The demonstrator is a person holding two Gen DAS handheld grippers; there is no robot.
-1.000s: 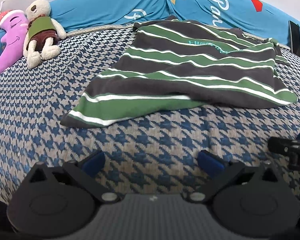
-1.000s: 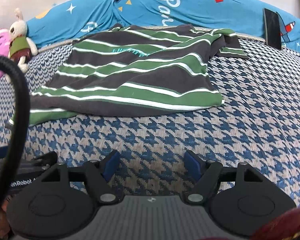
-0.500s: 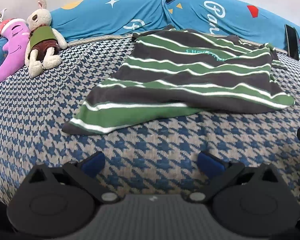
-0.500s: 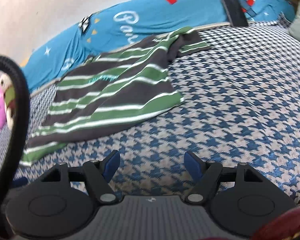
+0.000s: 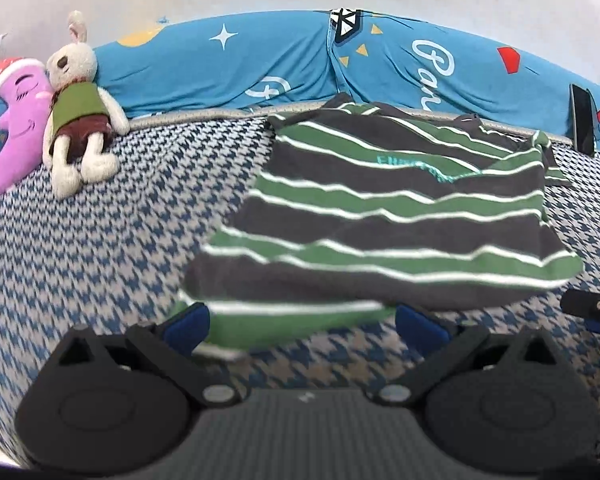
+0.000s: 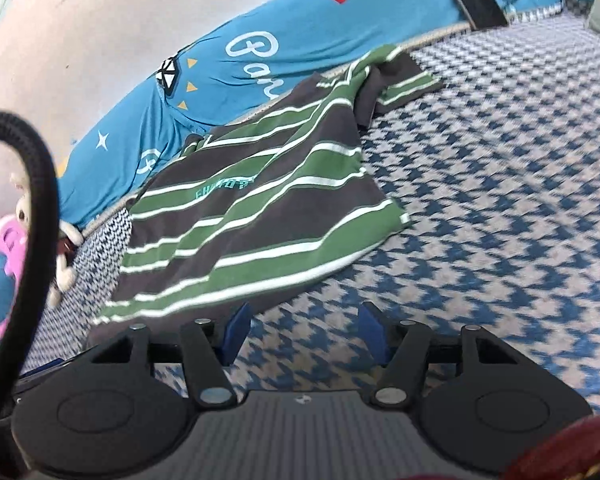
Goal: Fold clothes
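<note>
Bed w/ blue-and-beige houndstooth knit cover [image 5: 100, 248] carried the grey-and-green striped shirt [image 5: 380, 216], spread flat near the blue pillows. Both hand-held grippers had closed in on its near hem vs a sec ago: left hand-held gripper [image 5: 300, 326] wide, straddling the hem corner; right hand-held gripper [image 6: 304, 330] wide, just beside the edge. Probably a grasp coming. Only left view showed the rabbit plush [image 5: 80, 108] fully.

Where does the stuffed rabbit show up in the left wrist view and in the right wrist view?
Left wrist: the stuffed rabbit lies at upper left, beside the purple pillow.
Right wrist: the rabbit is at the far left edge, partly hidden by a black cable.
Shared landmark: the striped shirt.
</note>
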